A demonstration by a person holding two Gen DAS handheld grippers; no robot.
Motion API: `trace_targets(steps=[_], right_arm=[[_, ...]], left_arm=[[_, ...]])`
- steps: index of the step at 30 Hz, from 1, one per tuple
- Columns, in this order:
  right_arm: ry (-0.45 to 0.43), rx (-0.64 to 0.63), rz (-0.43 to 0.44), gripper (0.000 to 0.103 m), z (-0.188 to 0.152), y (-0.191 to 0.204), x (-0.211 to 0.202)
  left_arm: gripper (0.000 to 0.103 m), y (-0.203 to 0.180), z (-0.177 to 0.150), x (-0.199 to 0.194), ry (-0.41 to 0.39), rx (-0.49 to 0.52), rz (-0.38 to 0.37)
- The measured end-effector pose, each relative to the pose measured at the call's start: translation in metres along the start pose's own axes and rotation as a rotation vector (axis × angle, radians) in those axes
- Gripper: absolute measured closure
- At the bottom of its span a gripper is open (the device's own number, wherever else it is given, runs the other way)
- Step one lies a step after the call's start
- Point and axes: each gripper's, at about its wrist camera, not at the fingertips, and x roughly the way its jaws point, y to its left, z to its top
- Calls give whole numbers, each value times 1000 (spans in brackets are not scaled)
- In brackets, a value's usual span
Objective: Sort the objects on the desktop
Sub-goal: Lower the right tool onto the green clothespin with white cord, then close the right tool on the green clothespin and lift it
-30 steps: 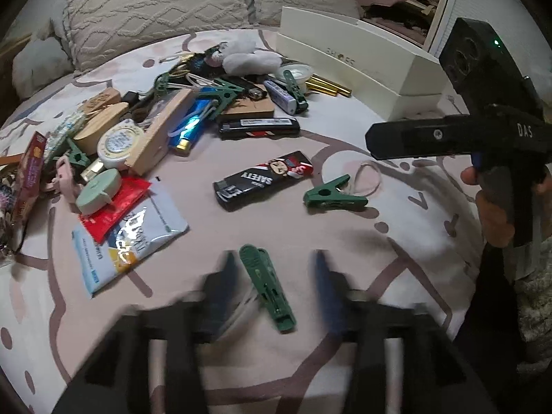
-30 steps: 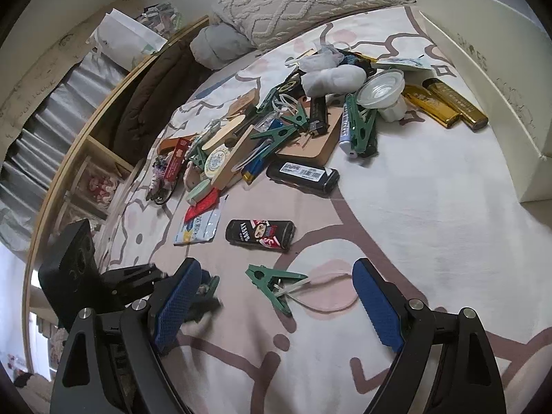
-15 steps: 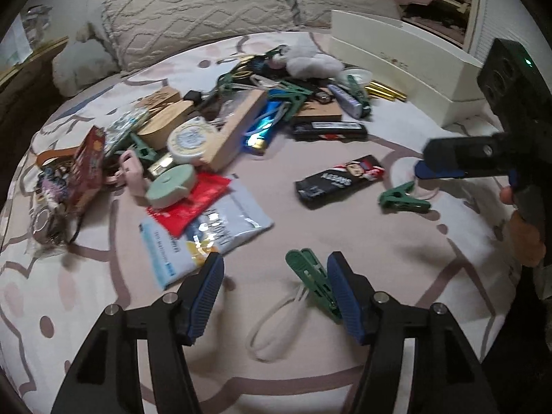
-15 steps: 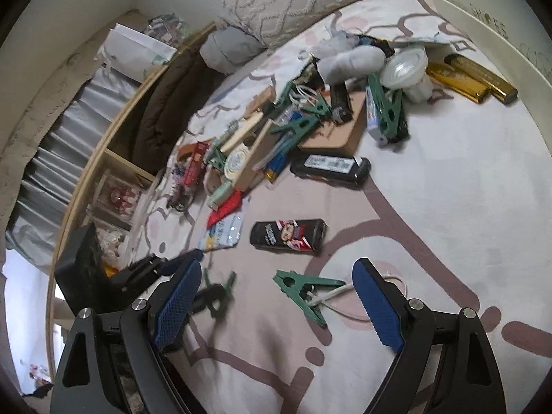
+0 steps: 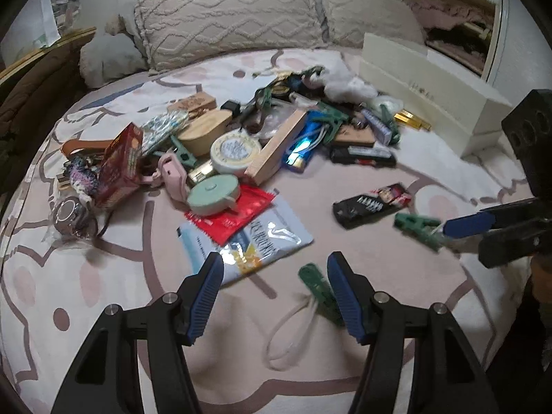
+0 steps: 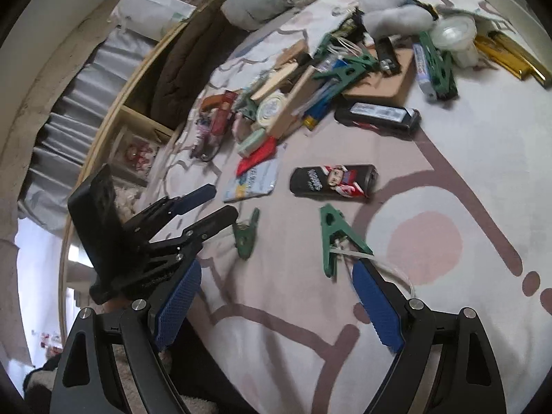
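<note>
1. Left gripper (image 5: 272, 293): jaws standing spread, gripping nothing, hovering over the bedspread (image 5: 396, 362); a green clip (image 5: 315, 284) is lying just inside its right finger.
2. Right gripper (image 6: 276, 305): jaws standing wide apart, empty; a second green clip (image 6: 331, 238) (white cord attached) is lying just ahead.
3. Black lighter (image 6: 333, 181): lying beyond both clips.
4. Clutter pile (image 5: 241, 145): sitting near the pillows (image 5: 227, 24).

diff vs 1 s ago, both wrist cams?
The left gripper has swung left, so its green clip now sits by its right finger instead of between the fingers. The right gripper has closed in on the corded clip. Both stay open and empty; nothing on the bed moved.
</note>
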Motion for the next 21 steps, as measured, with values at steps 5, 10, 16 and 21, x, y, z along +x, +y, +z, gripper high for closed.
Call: trace_targets(steps=[5,10,16,21], right_arm=[[-97,-20,-73,14,3,-2,-17],[-148,-42,-161,14,7,-4,-19],[-191,-163,-311,14,2,9,-13],[-182,-211,-378,14,-1,11,-2]], left_arm=[[41,-11,-1,5,38,21,-52],[41,-18,-6,16,99,20,-68],[58,-22,-11,22,130,25,-87],[64,-25,-13,24,136,35,-85]])
